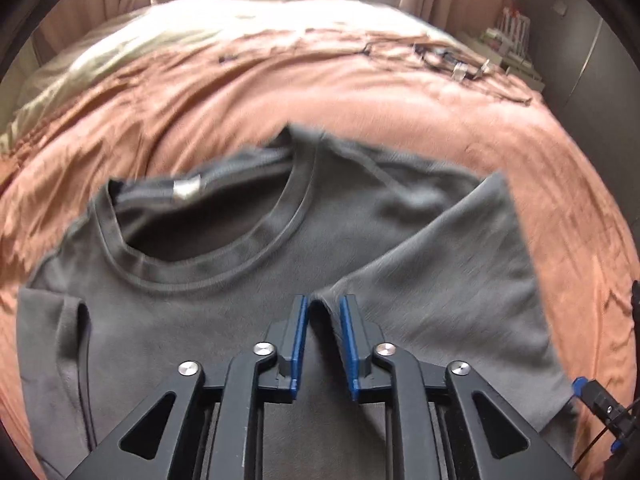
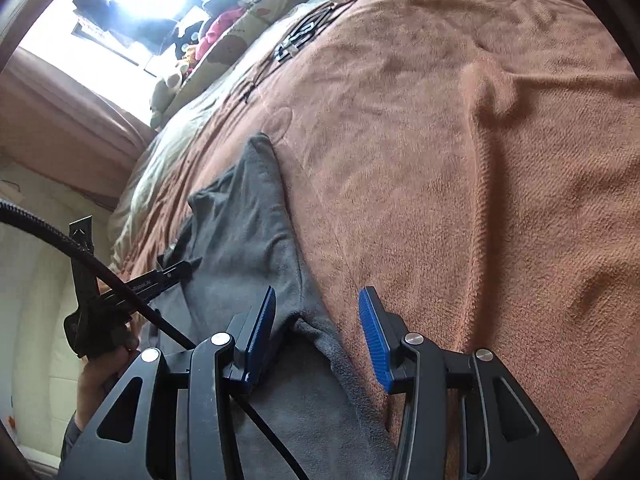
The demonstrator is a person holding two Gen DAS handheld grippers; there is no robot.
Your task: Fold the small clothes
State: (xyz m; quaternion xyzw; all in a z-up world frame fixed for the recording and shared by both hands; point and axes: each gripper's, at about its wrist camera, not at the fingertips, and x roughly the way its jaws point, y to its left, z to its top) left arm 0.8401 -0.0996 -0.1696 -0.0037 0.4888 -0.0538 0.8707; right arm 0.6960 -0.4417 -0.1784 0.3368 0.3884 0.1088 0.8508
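My left tongs (image 1: 323,307) straddle a raised fold of the grey T-shirt (image 1: 224,264) lying on the orange blanket (image 1: 400,92), pads not quite pinching; my right tongs (image 2: 316,332) hang half open, empty, over its edge. That loose fold may slip free, undoing the crease.

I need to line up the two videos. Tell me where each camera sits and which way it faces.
Left wrist: sits on the left tool, looks down its fingers at the grey T-shirt on the bed; a fabric fold lies between its pads.
Right wrist: sits on the right tool, looks along the T-shirt's edge and brown blanket toward the window; jaws open; a hand shows at left.
Shared: the T-shirt, the blanket, and the left tool.
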